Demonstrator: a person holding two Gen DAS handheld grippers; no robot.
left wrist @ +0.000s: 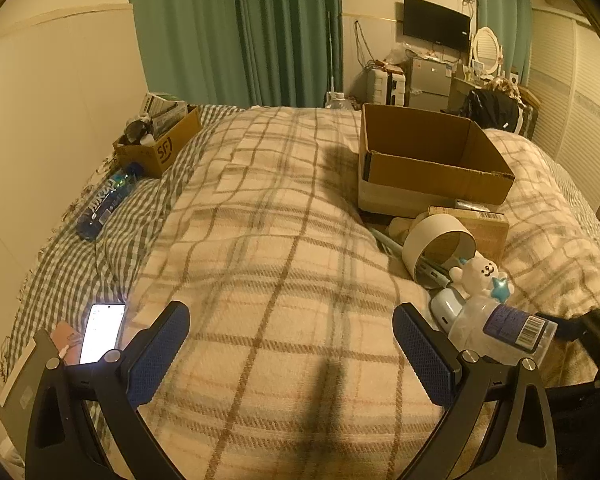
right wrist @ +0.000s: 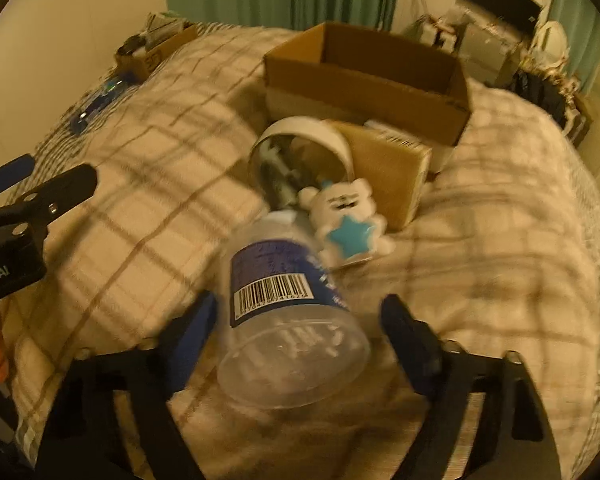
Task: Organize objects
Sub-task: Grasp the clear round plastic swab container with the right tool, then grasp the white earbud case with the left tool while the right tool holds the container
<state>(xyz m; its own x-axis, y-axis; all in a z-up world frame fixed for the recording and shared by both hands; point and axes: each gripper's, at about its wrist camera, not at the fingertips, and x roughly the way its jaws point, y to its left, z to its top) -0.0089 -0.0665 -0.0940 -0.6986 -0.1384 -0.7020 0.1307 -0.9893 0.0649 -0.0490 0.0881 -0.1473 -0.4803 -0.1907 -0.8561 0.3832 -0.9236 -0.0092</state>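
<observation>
A clear plastic bottle (right wrist: 288, 312) with a blue barcode label lies on the plaid blanket between the open fingers of my right gripper (right wrist: 296, 320); whether the pads touch it is unclear. It also shows in the left wrist view (left wrist: 504, 330). Beyond it lie a white plush bear with a blue star (right wrist: 348, 220), a white cylinder tube (right wrist: 300, 152) and a small brown box (right wrist: 384, 172). An open, empty-looking cardboard box (left wrist: 428, 156) stands behind them. My left gripper (left wrist: 292, 344) is open and empty over the blanket.
A lit phone (left wrist: 102, 332) and a laptop edge (left wrist: 16, 392) lie at the left. A blue bottle (left wrist: 106, 200) and a filled SF cardboard box (left wrist: 160, 140) sit by the wall. A white earbud case (left wrist: 448, 308) lies near the bear.
</observation>
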